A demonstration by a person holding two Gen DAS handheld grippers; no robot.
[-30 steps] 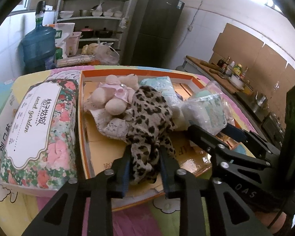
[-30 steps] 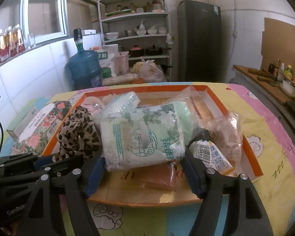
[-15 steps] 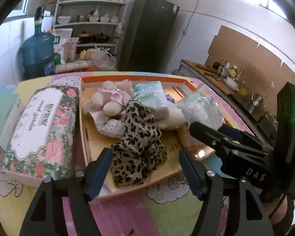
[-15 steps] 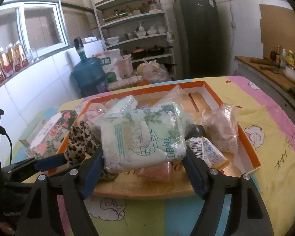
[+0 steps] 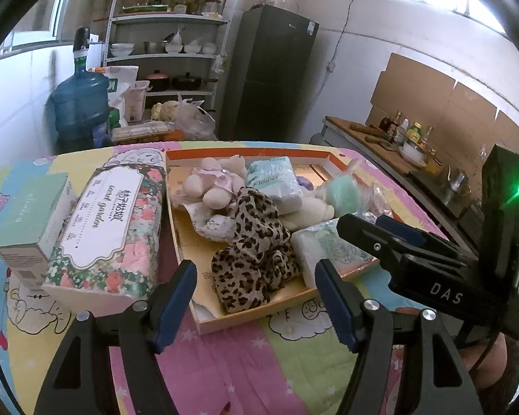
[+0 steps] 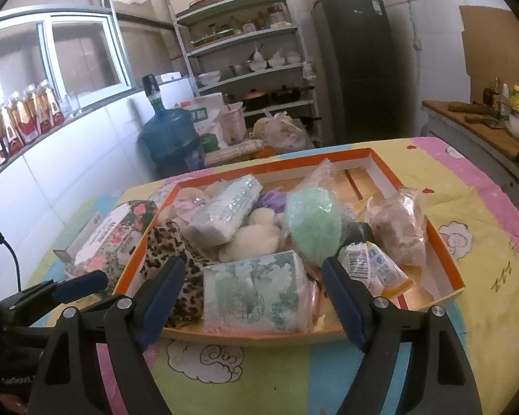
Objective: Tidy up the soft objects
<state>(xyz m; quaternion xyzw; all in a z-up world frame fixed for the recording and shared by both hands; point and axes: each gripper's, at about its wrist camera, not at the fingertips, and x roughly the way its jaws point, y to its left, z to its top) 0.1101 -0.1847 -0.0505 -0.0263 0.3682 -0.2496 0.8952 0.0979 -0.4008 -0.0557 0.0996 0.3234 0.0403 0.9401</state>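
Observation:
An orange-rimmed cardboard tray [image 5: 245,318] on the table holds several soft things. A leopard-print cloth [image 5: 256,242] lies heaped at its near edge. My left gripper [image 5: 256,290] is open just in front of it, touching nothing. A green-printed tissue pack [image 6: 256,294] rests in the tray's [image 6: 446,259] front. My right gripper [image 6: 254,297] straddles it with jaws opening, and the pads stand clear of its sides. Behind lie a plush toy [image 5: 211,186], another tissue pack [image 5: 276,180], a green sponge in a bag [image 6: 313,228] and a bagged brown item [image 6: 398,228].
Left of the tray lie a floral tissue pack [image 5: 110,221] and a pale green box [image 5: 31,214]. A small barcoded packet [image 6: 370,263] sits by my right finger. A water jug [image 5: 79,103], shelves and a fridge stand beyond the table; a counter runs along the right.
My left gripper let go of the leopard cloth, opened wide and drew back. My right gripper opened off the tissue pack, which settled into the tray, and pulled back slightly.

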